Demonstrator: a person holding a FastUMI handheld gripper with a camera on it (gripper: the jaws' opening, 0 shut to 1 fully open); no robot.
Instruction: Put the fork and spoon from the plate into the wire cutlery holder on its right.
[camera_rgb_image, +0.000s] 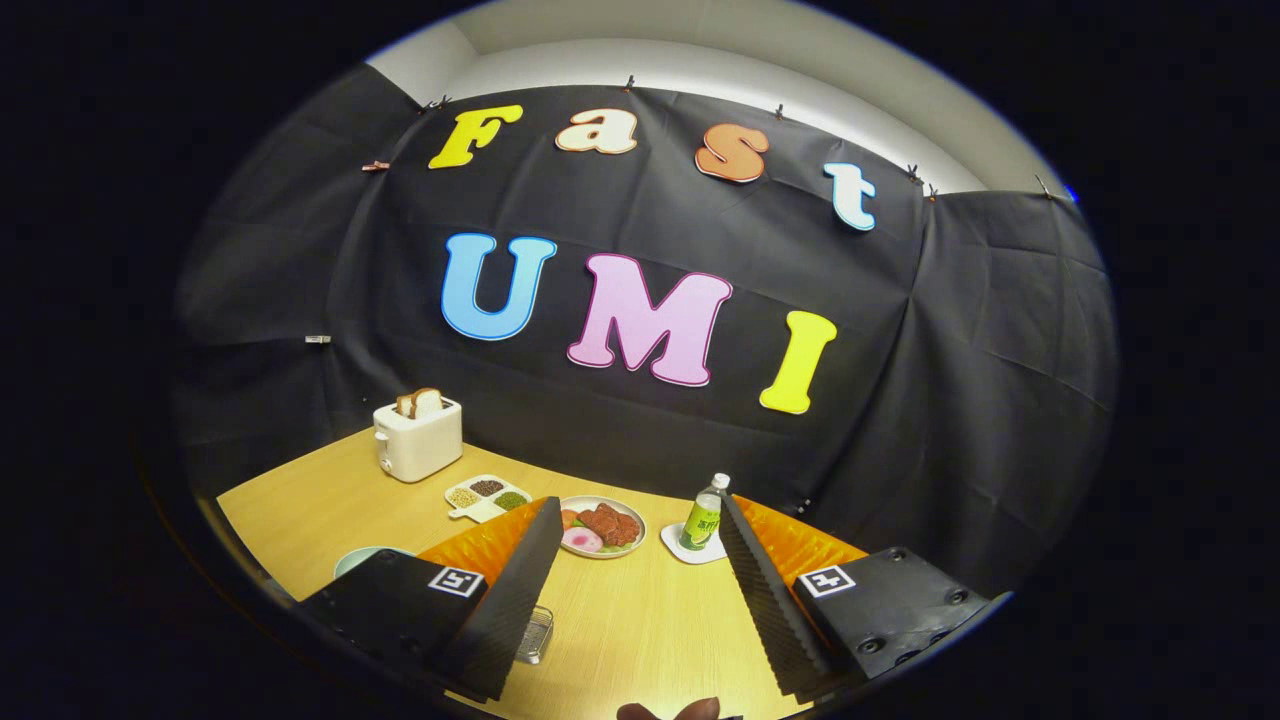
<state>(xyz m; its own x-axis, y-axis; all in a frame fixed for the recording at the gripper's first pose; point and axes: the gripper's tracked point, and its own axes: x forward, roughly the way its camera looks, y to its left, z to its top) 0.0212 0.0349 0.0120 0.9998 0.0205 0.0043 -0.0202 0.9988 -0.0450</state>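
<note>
Hovering above the wooden table (640, 620), the gripper (640, 570) has its 2 fingers spread wide apart with nothing between them but bare tabletop. Taking the left finger as the landmark: a corner of a wire basket (537, 635), most likely the wire cutlery holder, peeks out just beside its inner edge, low and close to the camera. A pale rim (365, 557), which may be the plate that carries the cutlery, shows just beyond that finger's outer side, mostly hidden by the gripper body. I cannot make out the fork or the spoon; they are presumably on that hidden plate, but that cannot be confirmed.

Beyond the left finger's tip sits a plate of food (602, 526), and farther beyond it a divided dish (487, 494) of grains and a toaster (418, 437) with bread slices standing in it. A green-labelled bottle (704, 518) on a coaster stands across the gap, right by the tip of the other finger. A fingertip (670, 710) of the person shows at the very near edge.

Judging from this, the task sits at its opening step: approach, with no utensil picked up yet. The next move seems to call for tilting the gripper down and swinging it toward the pale rim, so the cutlery comes into sight, then lining the open fingers across 1 handle before closing.
</note>
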